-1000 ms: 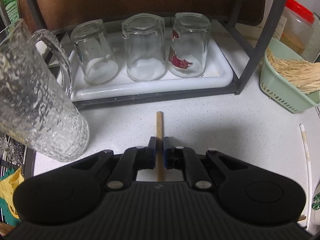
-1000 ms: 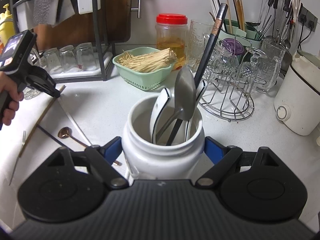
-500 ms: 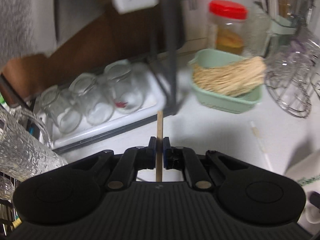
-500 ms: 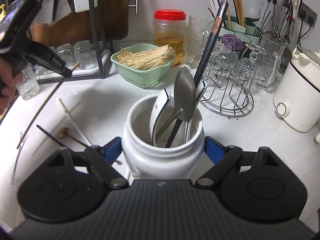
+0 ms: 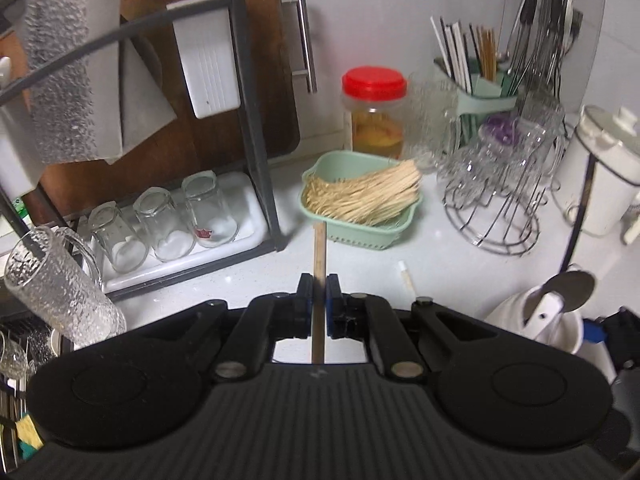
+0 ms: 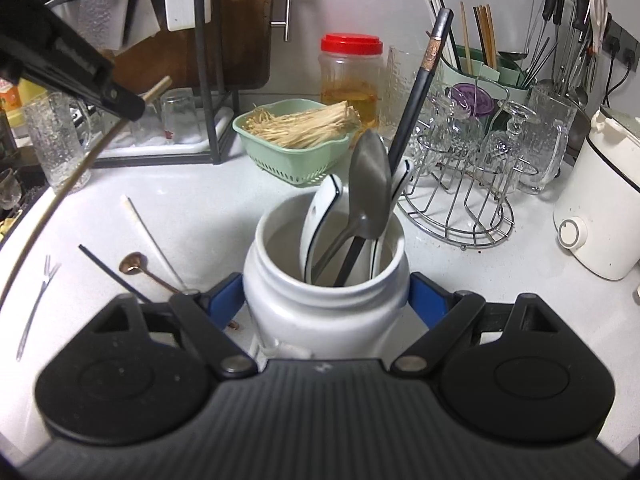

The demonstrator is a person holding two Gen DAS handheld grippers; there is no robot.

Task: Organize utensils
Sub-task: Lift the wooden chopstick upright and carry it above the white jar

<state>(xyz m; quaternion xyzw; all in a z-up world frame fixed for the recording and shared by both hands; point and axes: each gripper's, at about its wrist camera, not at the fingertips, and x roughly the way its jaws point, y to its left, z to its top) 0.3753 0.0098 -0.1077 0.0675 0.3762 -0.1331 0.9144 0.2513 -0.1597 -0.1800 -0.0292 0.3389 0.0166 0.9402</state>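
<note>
White counter (image 6: 208,200) fills the scene: near, the right gripper (image 6: 326,300) clamps a white jar (image 6: 320,300) of spoons, while far left the left gripper (image 5: 319,300) pinches a wooden chopstick (image 5: 319,256), apparently airborne.

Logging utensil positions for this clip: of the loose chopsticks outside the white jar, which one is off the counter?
The wooden chopstick, clamped in the left gripper and hanging in the air. The white chopstick and black chopstick lie flat on the counter.

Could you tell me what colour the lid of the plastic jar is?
Red lid, clearest in the right wrist view.
</note>
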